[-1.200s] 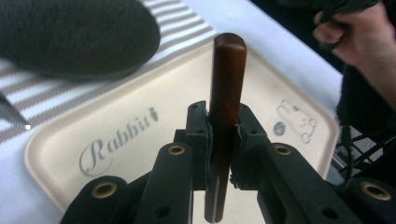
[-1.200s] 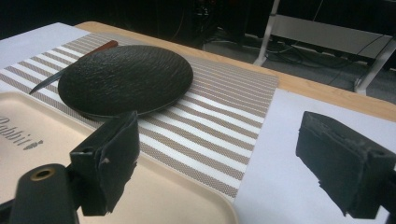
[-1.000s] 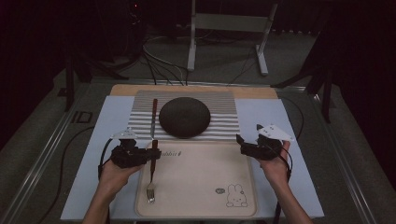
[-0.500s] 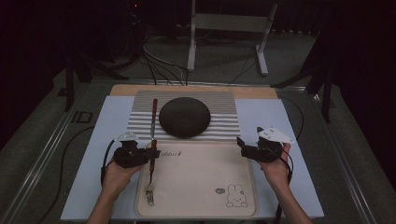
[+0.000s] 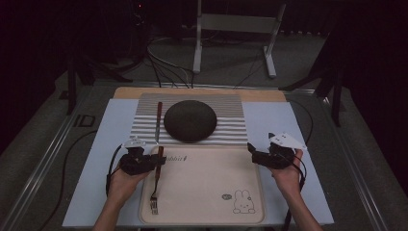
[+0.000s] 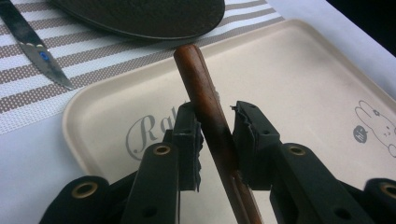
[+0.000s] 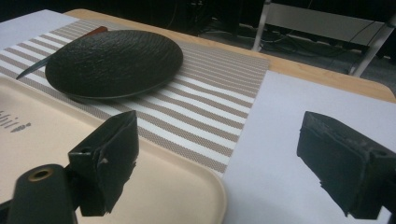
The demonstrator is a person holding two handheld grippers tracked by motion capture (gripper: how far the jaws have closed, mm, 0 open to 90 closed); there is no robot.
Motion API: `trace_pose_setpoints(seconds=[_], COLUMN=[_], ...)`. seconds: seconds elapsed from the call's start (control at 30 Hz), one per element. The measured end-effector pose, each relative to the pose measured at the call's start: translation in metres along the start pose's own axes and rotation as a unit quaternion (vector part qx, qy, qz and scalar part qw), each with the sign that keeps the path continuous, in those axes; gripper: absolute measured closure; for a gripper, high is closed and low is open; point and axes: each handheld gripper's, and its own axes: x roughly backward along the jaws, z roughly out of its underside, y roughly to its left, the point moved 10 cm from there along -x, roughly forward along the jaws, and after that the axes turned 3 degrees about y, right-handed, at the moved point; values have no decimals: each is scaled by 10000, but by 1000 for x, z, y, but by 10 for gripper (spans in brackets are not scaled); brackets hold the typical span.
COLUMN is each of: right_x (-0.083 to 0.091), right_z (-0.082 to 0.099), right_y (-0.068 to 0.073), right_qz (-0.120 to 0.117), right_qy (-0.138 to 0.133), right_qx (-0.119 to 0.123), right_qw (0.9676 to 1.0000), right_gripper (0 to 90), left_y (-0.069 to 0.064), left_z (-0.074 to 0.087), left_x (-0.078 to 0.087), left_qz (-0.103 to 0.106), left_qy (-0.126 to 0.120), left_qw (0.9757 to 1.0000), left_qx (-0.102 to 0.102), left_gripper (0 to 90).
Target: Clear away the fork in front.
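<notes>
We have just laid the fork (image 5: 155,192) on the tray (image 5: 207,202), left side.

Our left gripper (image 6: 215,122) has just been opening around its wooden handle; right gripper (image 7: 219,154) wide open, empty. Beyond lie knife (image 5: 158,120) and plate (image 5: 190,120), unmoved.

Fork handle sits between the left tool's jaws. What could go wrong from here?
1. The left tool has just been opening its jaws with the fork handle between them. One pad looks to be touching it, so pulling away could drag or roll the fork across the tray.
2. The handle end lies near the tray's far rim, so a nudge may push it onto the mat toward the knife.
</notes>
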Motion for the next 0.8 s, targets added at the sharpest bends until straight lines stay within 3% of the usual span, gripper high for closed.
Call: trace_pose_setpoints(seconds=[0.27, 0.4, 0.8], right_x=[-1, 0, 5], right_z=[6, 7, 9], right_y=[-2, 0, 2], right_qz=[78, 60, 15], right_qy=[88, 99, 97], right_qx=[66, 55, 75], right_qw=[9999, 9999, 9999], right_gripper=[126, 126, 120], left_y=[7, 10, 19], left_z=[11, 19, 29], left_x=[-2, -7, -12], left_qz=[-237, -377, -640], left_qy=[183, 397, 679], left_qw=[9995, 9985, 9956], left_qx=[51, 20, 38], left_gripper=[704, 692, 670])
